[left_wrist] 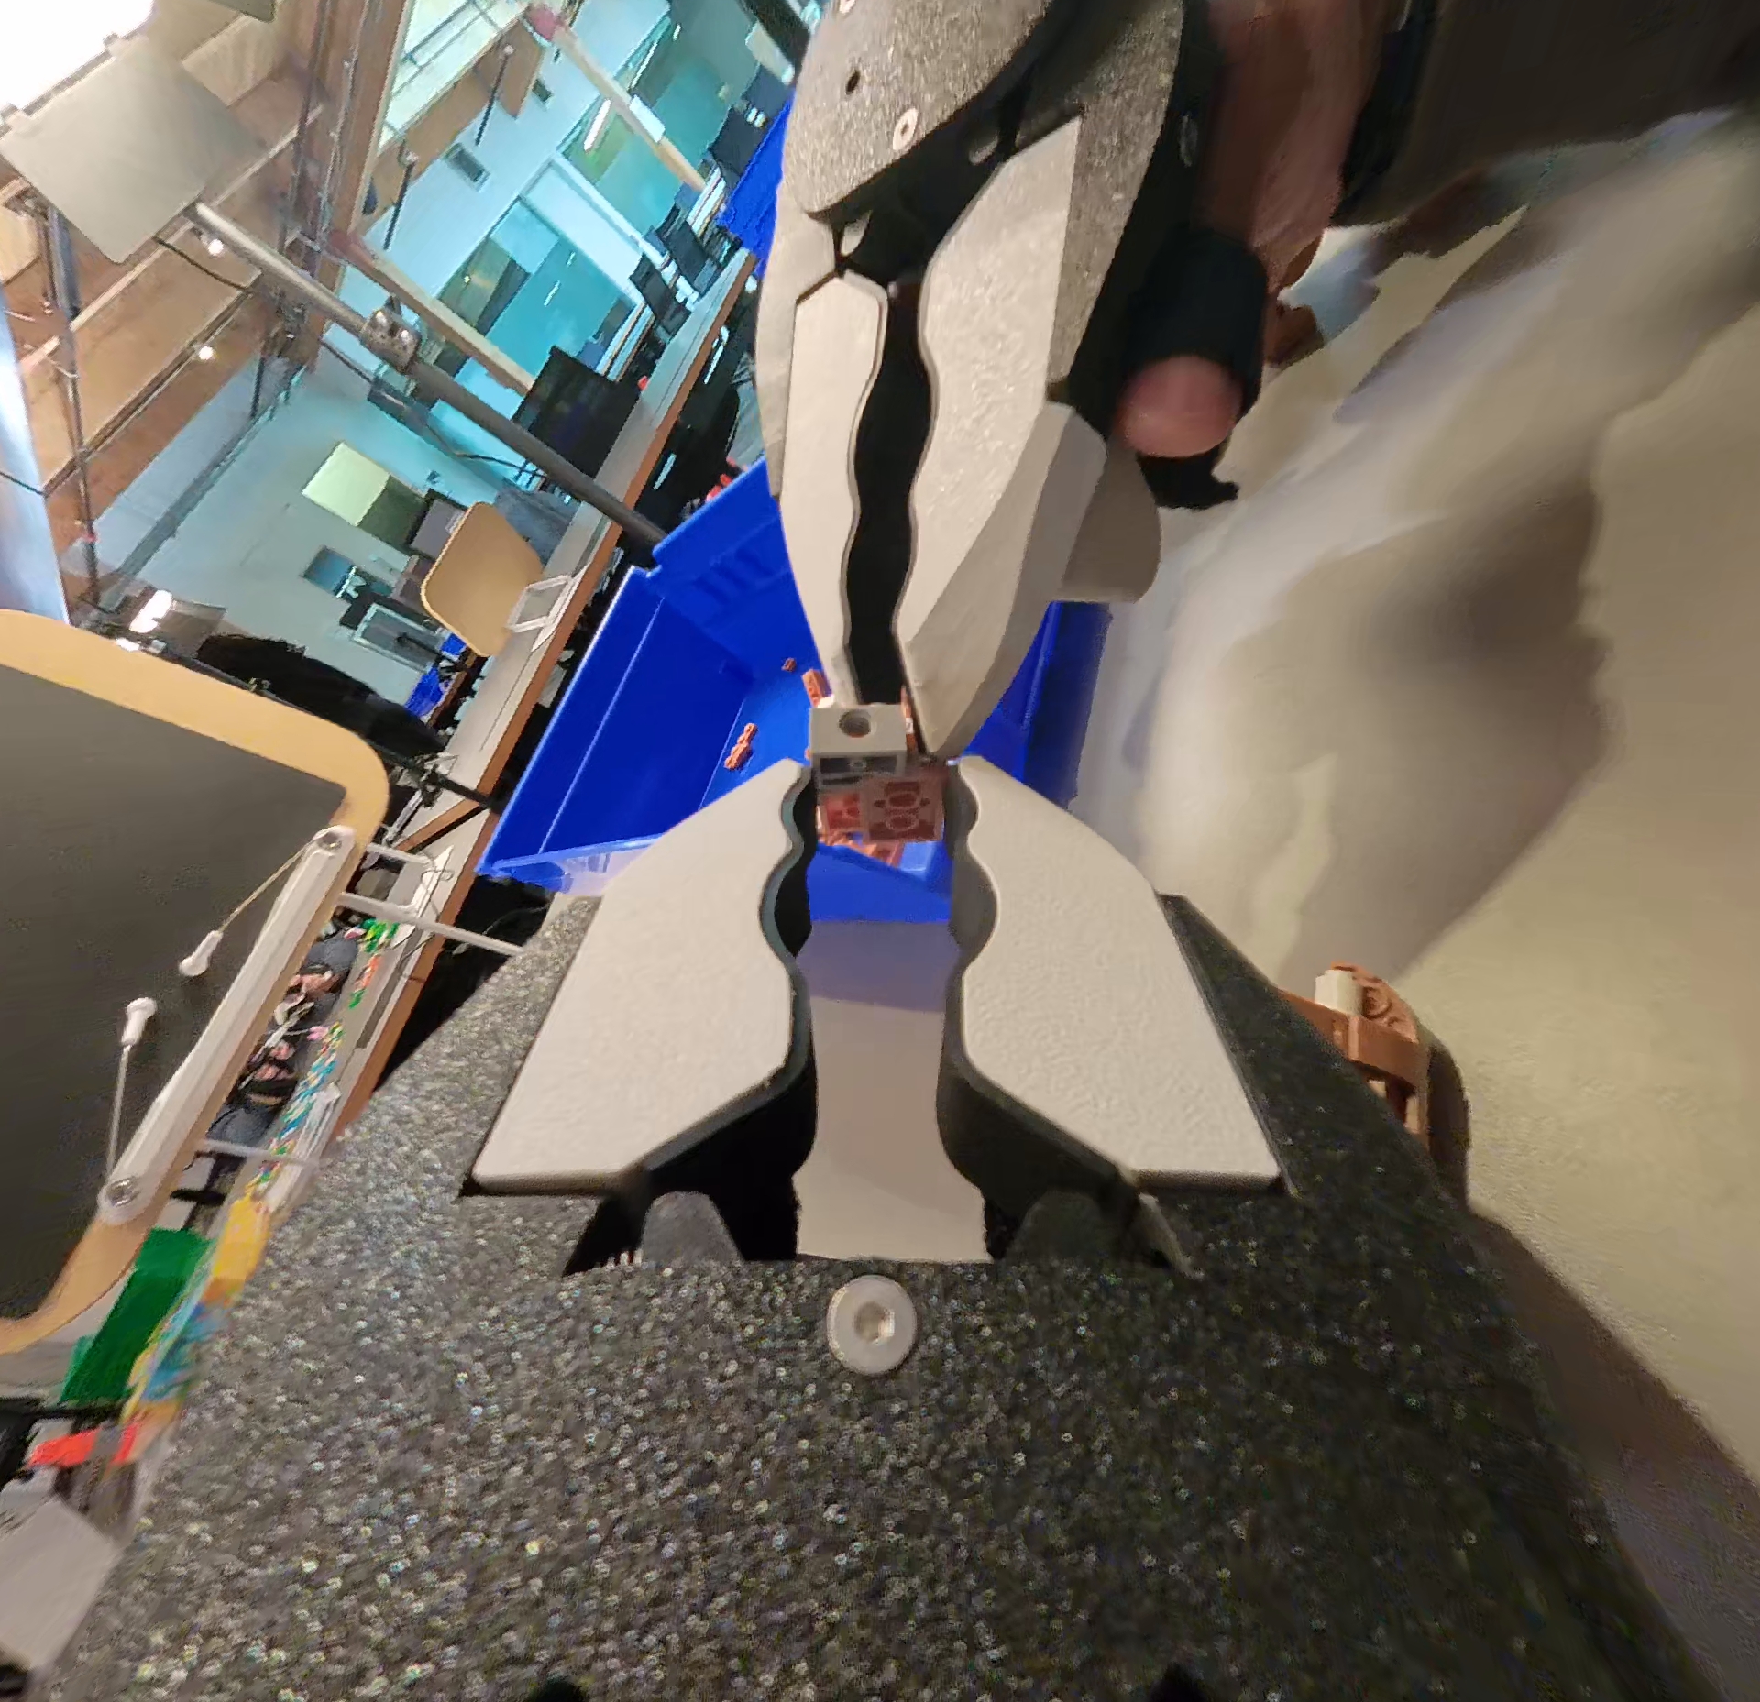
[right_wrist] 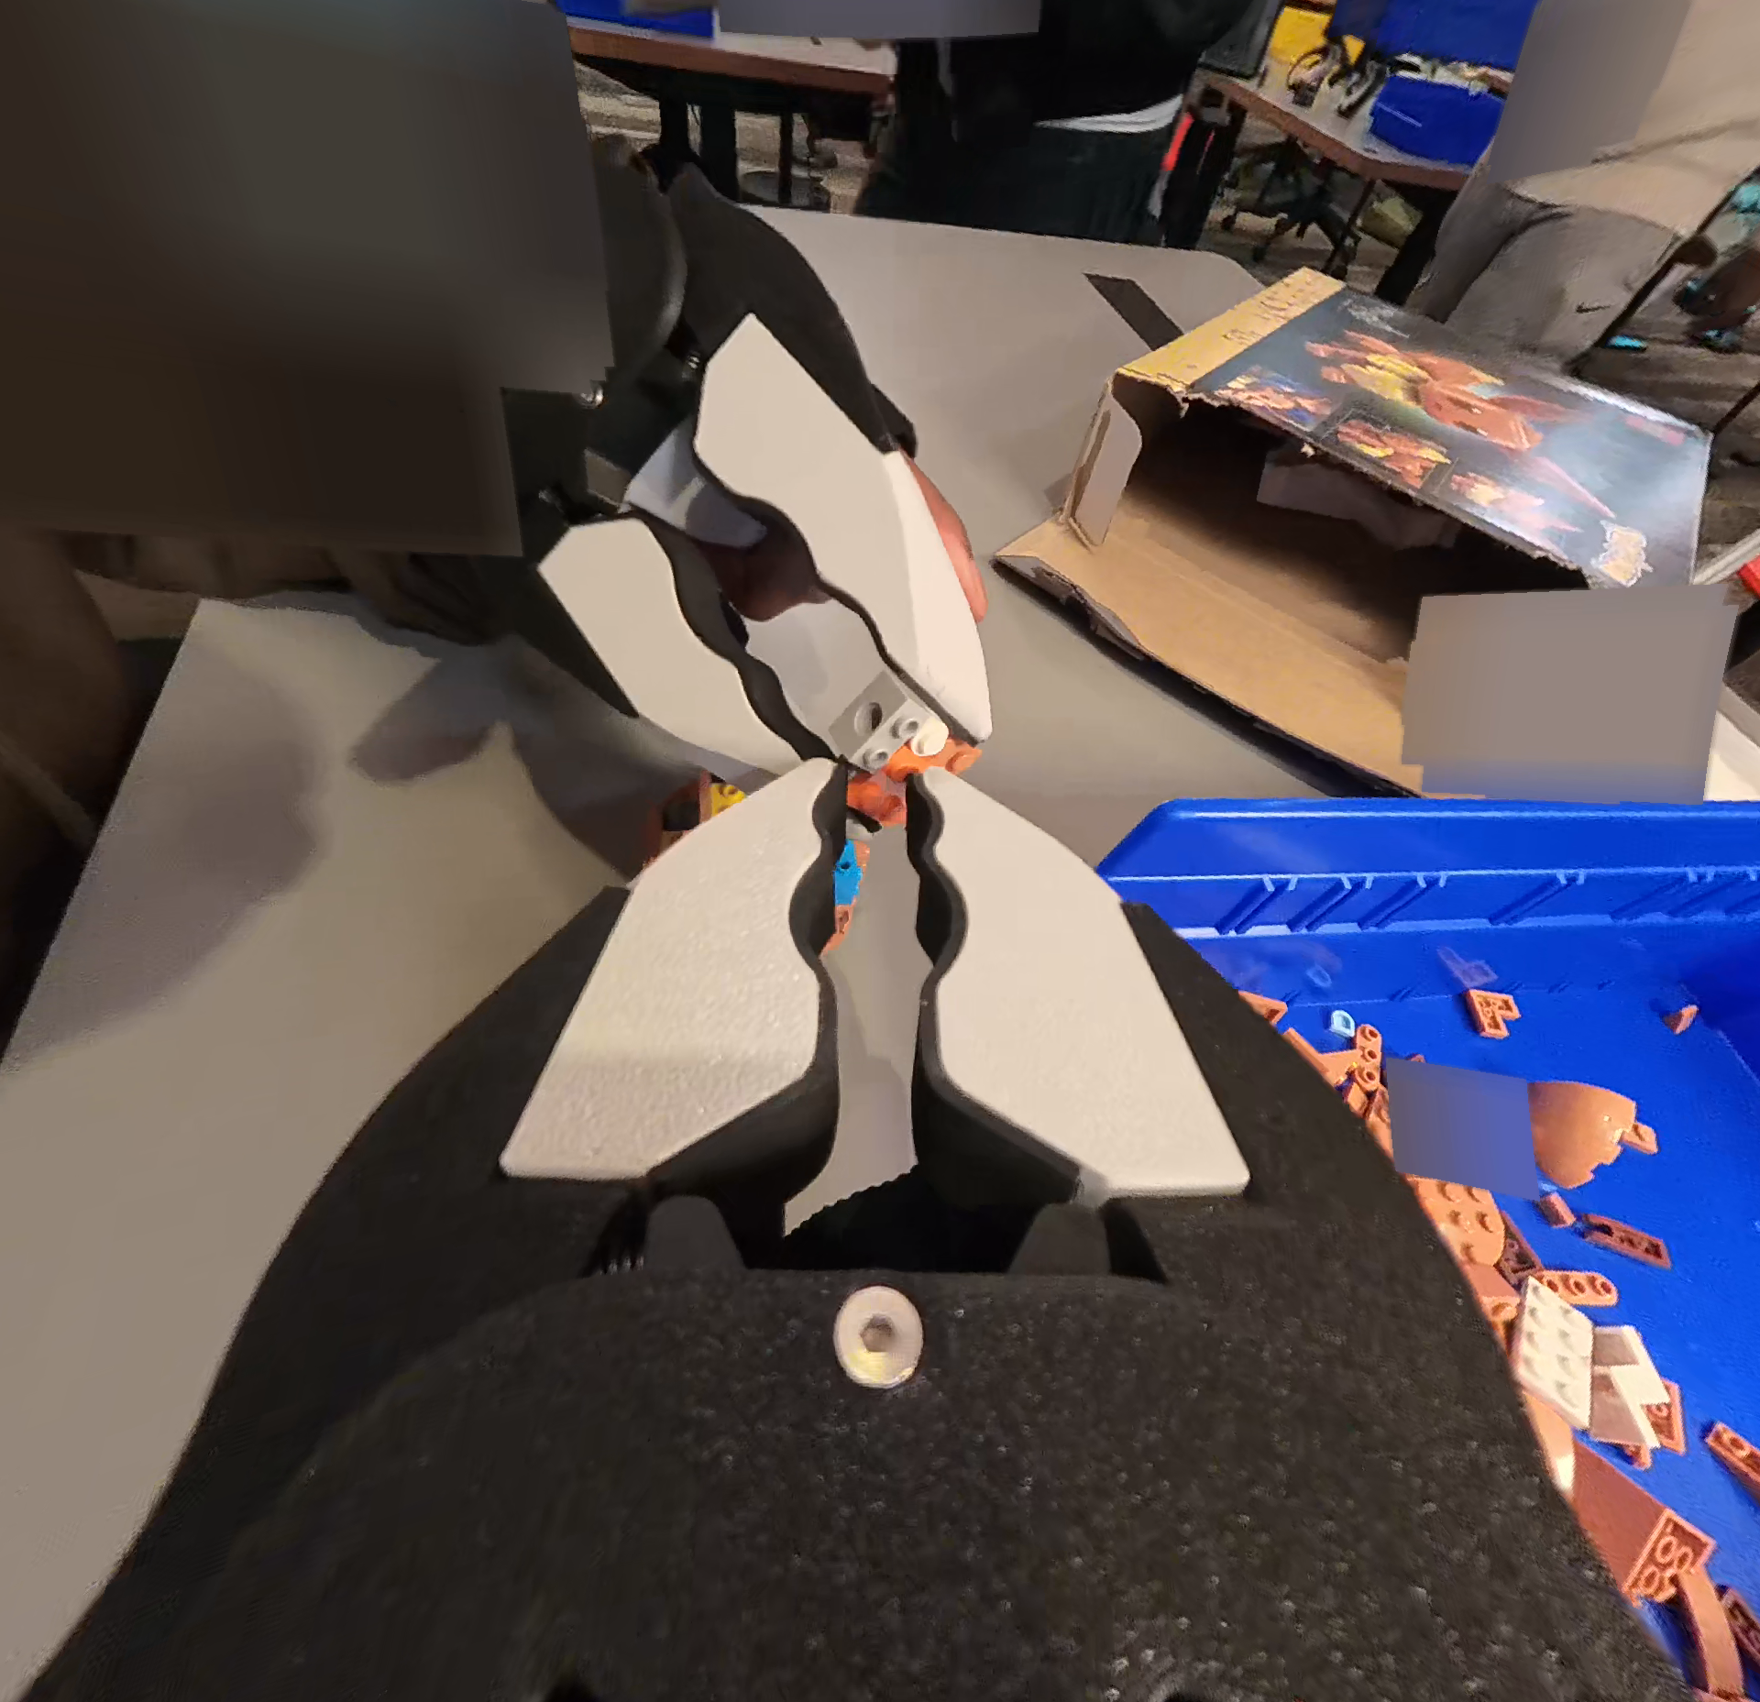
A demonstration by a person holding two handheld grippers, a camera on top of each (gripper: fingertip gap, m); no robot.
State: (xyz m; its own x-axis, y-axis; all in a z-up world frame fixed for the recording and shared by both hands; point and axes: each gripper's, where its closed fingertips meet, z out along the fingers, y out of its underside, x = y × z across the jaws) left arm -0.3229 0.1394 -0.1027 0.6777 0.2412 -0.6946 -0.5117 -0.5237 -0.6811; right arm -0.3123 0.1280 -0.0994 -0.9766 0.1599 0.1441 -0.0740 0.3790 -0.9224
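My left gripper is shut on a light grey brick with a round hole in its side. Orange-brown bricks show between its fingers just below the grey brick. My right gripper is shut on a small orange-brown brick assembly that has a blue piece on it. The two grippers meet tip to tip above the table. In the right wrist view the left gripper comes in from the upper left, and the grey brick touches the orange assembly. In the left wrist view the right gripper comes from above.
A blue bin with several loose orange-brown and white bricks stands at the right; it also shows in the left wrist view. A torn cardboard box lies behind it on the grey table. A small brown build sits by the left gripper. Left and right tips are no more than a few centimetres apart.
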